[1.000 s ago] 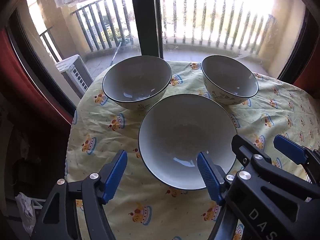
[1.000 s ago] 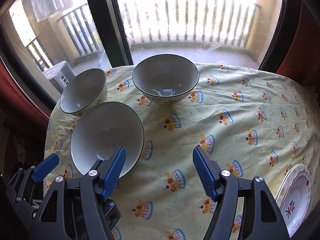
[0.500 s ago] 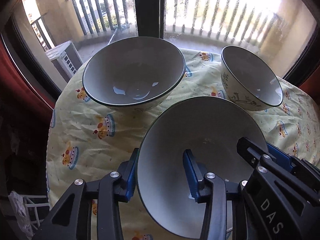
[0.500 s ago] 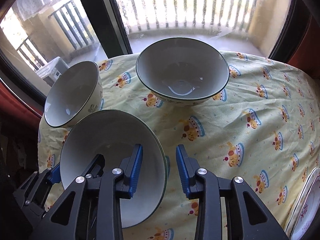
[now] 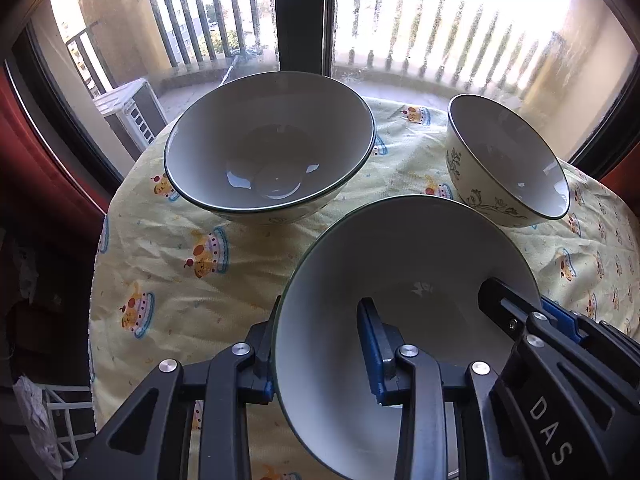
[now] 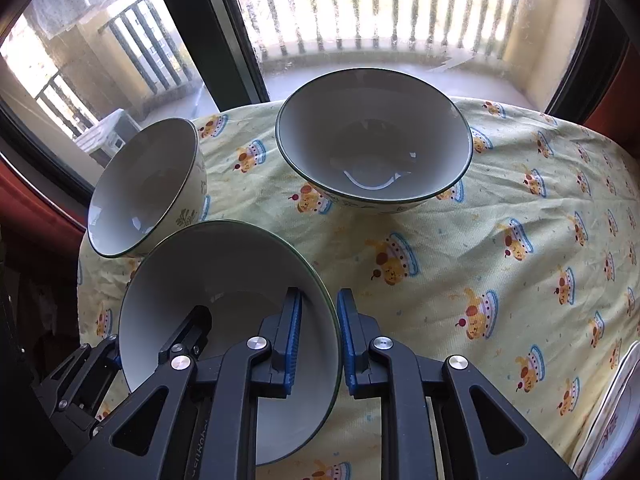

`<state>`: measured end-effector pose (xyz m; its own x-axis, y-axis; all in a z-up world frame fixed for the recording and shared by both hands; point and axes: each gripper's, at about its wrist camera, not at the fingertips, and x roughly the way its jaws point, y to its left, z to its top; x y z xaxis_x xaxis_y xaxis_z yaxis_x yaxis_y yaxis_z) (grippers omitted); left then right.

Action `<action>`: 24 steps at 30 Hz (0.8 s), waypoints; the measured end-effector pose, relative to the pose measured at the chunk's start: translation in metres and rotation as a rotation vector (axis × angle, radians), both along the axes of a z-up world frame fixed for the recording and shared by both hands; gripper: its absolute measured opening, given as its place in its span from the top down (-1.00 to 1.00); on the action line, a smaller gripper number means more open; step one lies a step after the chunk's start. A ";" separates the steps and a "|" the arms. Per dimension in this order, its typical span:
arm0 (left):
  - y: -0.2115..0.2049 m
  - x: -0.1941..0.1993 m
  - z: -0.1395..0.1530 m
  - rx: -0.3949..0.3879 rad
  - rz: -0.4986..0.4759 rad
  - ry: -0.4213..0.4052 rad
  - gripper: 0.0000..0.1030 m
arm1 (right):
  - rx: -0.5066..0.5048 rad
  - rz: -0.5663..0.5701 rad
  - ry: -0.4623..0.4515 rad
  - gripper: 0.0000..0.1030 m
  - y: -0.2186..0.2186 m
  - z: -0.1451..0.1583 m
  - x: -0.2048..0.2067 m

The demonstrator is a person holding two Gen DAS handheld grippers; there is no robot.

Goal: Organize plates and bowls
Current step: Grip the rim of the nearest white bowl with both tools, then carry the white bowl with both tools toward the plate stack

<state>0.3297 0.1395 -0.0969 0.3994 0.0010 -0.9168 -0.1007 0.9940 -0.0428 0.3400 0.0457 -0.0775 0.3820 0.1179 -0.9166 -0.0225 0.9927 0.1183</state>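
The left gripper [image 5: 320, 356] is pinching the near bowl [image 5: 404, 264] at its left wall, jaws having just closed. The right gripper [image 6: 318, 336] is pinching the opposite wall (pads either side).

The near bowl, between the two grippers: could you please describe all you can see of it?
The near bowl is white inside, glossy like ceramic, with a thin dark green rim, and empty. It sits on the yellow tablecloth. The left gripper pinches one rim wall, the right gripper the opposite one, each with one finger inside.
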 end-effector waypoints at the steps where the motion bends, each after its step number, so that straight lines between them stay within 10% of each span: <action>1: -0.001 -0.001 0.001 0.001 -0.004 -0.001 0.35 | 0.001 -0.001 -0.003 0.58 -0.001 0.001 -0.002; 24: -0.076 -0.062 0.026 0.007 -0.106 -0.001 0.35 | 0.002 -0.094 -0.015 0.59 -0.071 0.024 -0.070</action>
